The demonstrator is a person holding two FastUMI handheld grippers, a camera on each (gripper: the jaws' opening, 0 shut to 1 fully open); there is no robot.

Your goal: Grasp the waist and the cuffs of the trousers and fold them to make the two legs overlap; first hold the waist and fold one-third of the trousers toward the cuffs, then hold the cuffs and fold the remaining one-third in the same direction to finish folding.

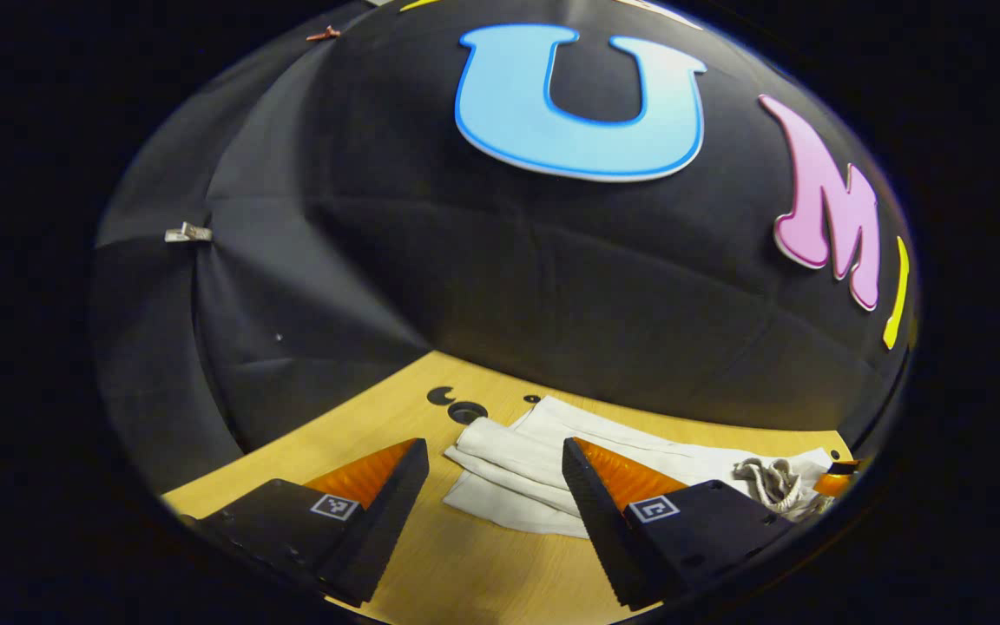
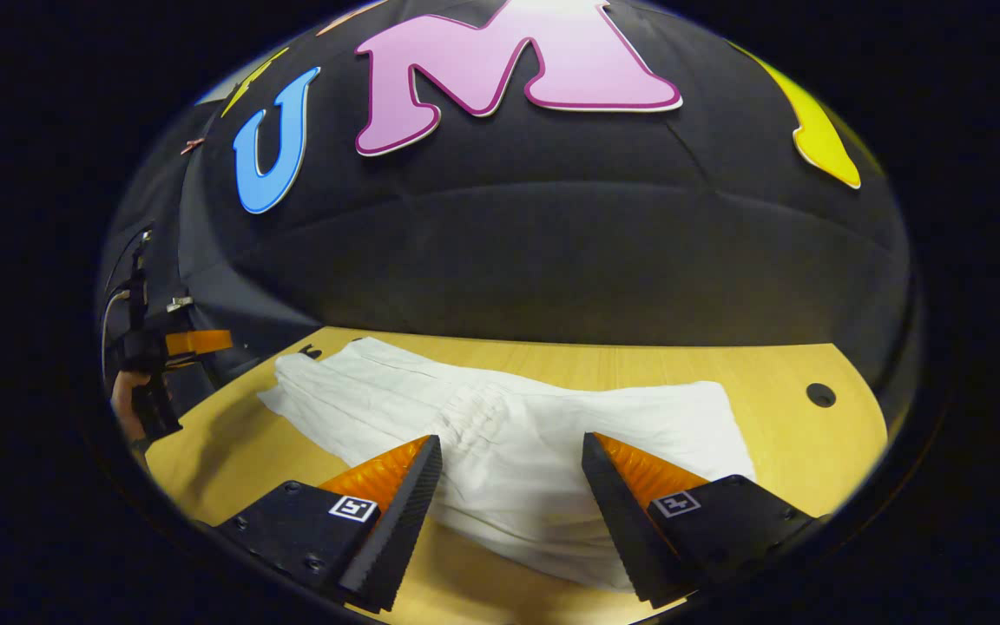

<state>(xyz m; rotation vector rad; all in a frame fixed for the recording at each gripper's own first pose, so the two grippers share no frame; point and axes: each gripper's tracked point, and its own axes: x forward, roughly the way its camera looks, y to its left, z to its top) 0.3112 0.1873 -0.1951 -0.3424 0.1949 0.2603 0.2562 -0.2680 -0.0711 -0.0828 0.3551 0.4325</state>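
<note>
- In the left gripper view, the left gripper (image 1: pixel 495 457) hangs above the wooden table (image 1: pixel 483 573), fingers spread wide and holding nothing.
- White trousers (image 1: pixel 517 473) lie folded in layers on the table just beyond and between those fingers, their stacked edges facing the camera; the cloth runs off behind the right-hand finger.
- A knotted drawstring (image 1: pixel 769 482) rests on the trousers at the far right.
- In the right gripper view, the other gripper and the hand (image 2: pixel 122 404) holding it appear at the far left edge.
- The right gripper (image 2: pixel 510 453) is open and empty, poised over the trousers (image 2: pixel 509 434), which spread across the table (image 2: pixel 795 434) between and beyond its fingers, gathered waistband roughly centred.
</note>
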